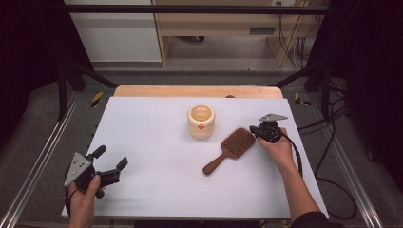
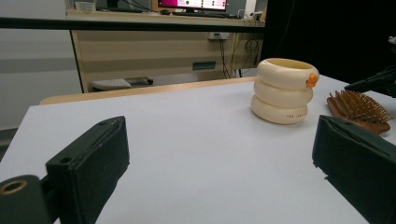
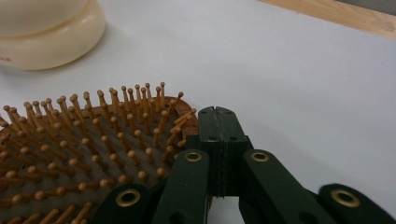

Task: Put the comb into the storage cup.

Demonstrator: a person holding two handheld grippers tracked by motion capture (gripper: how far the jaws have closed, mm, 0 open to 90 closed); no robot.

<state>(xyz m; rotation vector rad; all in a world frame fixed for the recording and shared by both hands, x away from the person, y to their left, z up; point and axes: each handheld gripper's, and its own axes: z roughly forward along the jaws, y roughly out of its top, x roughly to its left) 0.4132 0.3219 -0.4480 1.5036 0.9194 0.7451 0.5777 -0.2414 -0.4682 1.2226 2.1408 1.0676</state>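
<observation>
- Right hand-held gripper (image 3: pixel 218 114) has its jaws pressed flat together with nothing between them; the closed tip sits against the rim of the brush (image 1: pixel 229 148) at the head's far end, among the outermost bristles, pushing rather than gripping.
- Left hand-held gripper (image 1: pixel 110 164) rests near the bench (image 1: pixel 157 190) front-left corner, jaws spread wide and empty, well apart from everything (it looks to be waiting).
- Brush lies bristles up on the white bench, right of centre, its handle pointing toward the person and to the left; the head is near the cream cup (image 1: pixel 201 121), but apart from it.
- Step in hand, judging by the contact, is nudging or turning the brush with the closed tip.
- To do it well, the tip should stay low on the wooden rim, not ride up over the bristles, which would bend and let it slip.
- A slow, steady push along the bench would keep the brush from spinning about its handle.
- Pushing toward the cup risks knocking it; the cup looks light and could slide.
- If a grasp is wanted instead, the handle offers the narrowest, firmest hold, and the jaws would need to part first.
</observation>
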